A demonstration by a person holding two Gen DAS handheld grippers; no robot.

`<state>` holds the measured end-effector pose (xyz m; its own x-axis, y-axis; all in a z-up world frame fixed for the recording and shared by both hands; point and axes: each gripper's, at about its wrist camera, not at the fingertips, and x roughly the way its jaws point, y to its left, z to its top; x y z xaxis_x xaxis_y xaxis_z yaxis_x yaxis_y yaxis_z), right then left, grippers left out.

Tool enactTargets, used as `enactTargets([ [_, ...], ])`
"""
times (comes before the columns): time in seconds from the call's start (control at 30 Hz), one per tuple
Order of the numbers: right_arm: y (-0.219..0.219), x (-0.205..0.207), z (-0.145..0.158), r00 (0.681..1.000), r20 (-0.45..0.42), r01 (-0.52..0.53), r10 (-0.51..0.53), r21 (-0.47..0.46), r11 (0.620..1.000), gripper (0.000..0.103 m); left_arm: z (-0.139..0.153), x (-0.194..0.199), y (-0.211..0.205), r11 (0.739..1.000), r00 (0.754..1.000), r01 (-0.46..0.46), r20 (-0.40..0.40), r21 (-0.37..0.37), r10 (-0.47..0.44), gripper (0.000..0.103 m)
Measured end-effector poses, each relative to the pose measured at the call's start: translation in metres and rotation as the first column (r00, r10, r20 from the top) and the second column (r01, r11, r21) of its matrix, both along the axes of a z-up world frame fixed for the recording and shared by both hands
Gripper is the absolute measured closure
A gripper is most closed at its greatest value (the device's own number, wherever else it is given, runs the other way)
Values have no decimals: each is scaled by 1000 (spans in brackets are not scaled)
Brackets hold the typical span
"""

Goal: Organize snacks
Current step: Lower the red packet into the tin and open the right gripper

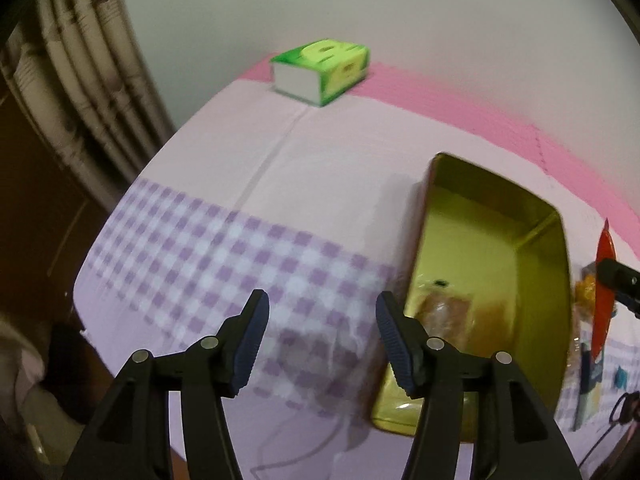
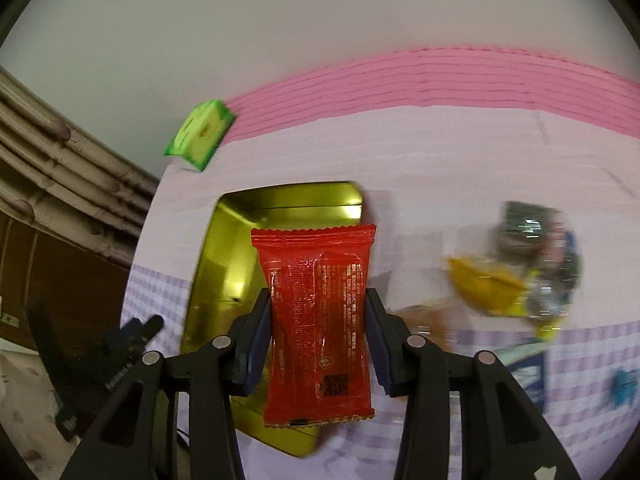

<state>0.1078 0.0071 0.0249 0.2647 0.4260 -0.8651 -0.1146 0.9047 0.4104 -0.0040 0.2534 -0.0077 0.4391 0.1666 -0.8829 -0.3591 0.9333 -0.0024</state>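
My right gripper (image 2: 319, 322) is shut on a red snack packet (image 2: 318, 312) and holds it upright above the right side of a gold metal tin (image 2: 224, 256). The red packet also shows edge-on at the right of the left wrist view (image 1: 604, 288). The gold tin (image 1: 532, 280) lies on the pink and purple-checked tablecloth and holds a clear-wrapped brown snack (image 1: 444, 316). My left gripper (image 1: 320, 322) is open and empty, just left of the tin's near end. More snacks lie right of the tin: a yellow packet (image 2: 484, 284) and a clear-wrapped dark one (image 2: 532, 228).
A green tissue pack (image 1: 322, 70) sits at the table's far left corner, also seen in the right wrist view (image 2: 200, 134). A pink mat (image 2: 440, 80) runs along the wall. A curtain (image 1: 80, 60) hangs left. A blue-and-white packet (image 2: 528, 372) lies near the front right.
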Motion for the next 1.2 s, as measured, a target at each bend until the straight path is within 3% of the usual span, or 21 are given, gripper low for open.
enactTargets([
  [0.27,47,-6,-34,999,-47,-27,24,-59,998,62,-13,-2,2,1000,1000,-6,-26,5,6,46],
  [0.6,62,-6,-62,997,-73,-49,37,-170,984,62,-15,0,0,1000,1000,1,-32,5,-1,44],
  [1.0,69,-5,-64,997,-44,-73,63,-285,956,62,-14,1,-8,1000,999,24,-30,3,-24,44],
  [1.2,70,-5,-63,997,-40,-80,72,-293,953,61,-15,1,-8,1000,999,21,-31,0,-21,43],
])
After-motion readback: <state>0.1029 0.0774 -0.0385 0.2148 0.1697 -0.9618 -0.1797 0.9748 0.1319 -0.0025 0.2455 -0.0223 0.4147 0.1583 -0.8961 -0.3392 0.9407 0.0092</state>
